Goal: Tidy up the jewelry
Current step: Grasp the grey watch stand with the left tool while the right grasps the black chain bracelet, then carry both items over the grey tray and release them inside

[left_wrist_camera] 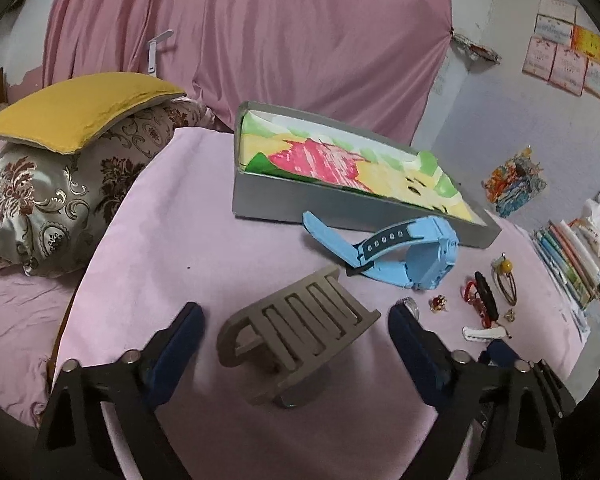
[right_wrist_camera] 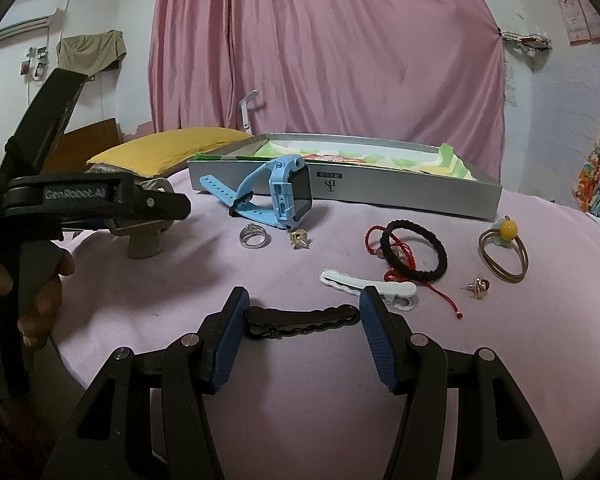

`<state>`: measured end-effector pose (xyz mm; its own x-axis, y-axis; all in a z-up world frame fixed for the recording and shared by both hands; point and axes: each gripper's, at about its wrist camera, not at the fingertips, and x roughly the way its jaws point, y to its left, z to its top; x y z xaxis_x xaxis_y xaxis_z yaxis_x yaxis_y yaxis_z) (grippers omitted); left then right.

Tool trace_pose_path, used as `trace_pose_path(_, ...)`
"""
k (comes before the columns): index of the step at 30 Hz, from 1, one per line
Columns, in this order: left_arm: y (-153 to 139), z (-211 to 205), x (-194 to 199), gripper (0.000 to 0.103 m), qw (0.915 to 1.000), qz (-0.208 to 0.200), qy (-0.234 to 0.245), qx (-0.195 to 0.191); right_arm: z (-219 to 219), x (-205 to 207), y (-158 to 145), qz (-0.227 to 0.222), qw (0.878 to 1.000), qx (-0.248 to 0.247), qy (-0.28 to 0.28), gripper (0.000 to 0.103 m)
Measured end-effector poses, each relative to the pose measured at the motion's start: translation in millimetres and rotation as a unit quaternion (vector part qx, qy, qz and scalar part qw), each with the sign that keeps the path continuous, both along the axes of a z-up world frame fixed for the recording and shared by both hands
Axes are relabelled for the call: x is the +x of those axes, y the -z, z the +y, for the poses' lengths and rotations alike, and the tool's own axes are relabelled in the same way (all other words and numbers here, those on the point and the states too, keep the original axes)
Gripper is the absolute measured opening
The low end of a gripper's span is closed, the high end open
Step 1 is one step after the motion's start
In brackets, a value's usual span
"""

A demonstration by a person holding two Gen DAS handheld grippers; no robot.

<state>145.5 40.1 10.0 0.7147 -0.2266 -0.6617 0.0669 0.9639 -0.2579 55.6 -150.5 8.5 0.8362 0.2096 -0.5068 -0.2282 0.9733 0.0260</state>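
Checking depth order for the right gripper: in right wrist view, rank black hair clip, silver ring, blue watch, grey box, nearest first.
1. black hair clip, between the right gripper fingers
2. silver ring, left of centre
3. blue watch, behind the ring
4. grey box, at the back

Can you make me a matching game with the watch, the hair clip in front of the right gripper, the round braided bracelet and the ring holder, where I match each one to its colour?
Things:
1. smartwatch
2. hair clip in front of the right gripper
3. braided bracelet
4. slotted ring holder

Colours and places:
A. grey, between the left gripper's open fingers
B. light blue, standing beside the silver box
C. black, lying flat, long with a wavy edge
D. black, a round loop over a red cord

Pairs: 1-B, 2-C, 3-D, 4-A
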Motion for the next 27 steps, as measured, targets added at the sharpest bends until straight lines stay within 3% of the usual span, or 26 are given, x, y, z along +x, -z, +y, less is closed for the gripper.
trace_pose_path(5,0,-4,0,0.075,0.9999,0.000,-0.007,0.014,1,-2,1,-0.003,1.000,-0.001,-0.006,0.052)
trace_pose_path(7,0,-5,-1,0.062,0.9997,-0.002,-0.012,0.023,0,-2,1,-0.005,1.000,-0.001,-0.008,0.052)
trace_pose_path(13,0,-6,-5,0.062,0.9997,-0.012,-0.016,0.016,-3,-6,3,-0.013,1.000,0.003,-0.015,0.052)
trace_pose_path(20,-4,-15,-23,0.062,0.9986,-0.052,-0.005,0.006,-8,-16,6,-0.026,0.999,0.007,-0.020,0.052)
trace_pose_path(27,-7,-21,-39,0.062,0.9953,-0.095,0.003,-0.015,-19,-24,-6,-0.069,0.997,-0.001,-0.015,0.052)
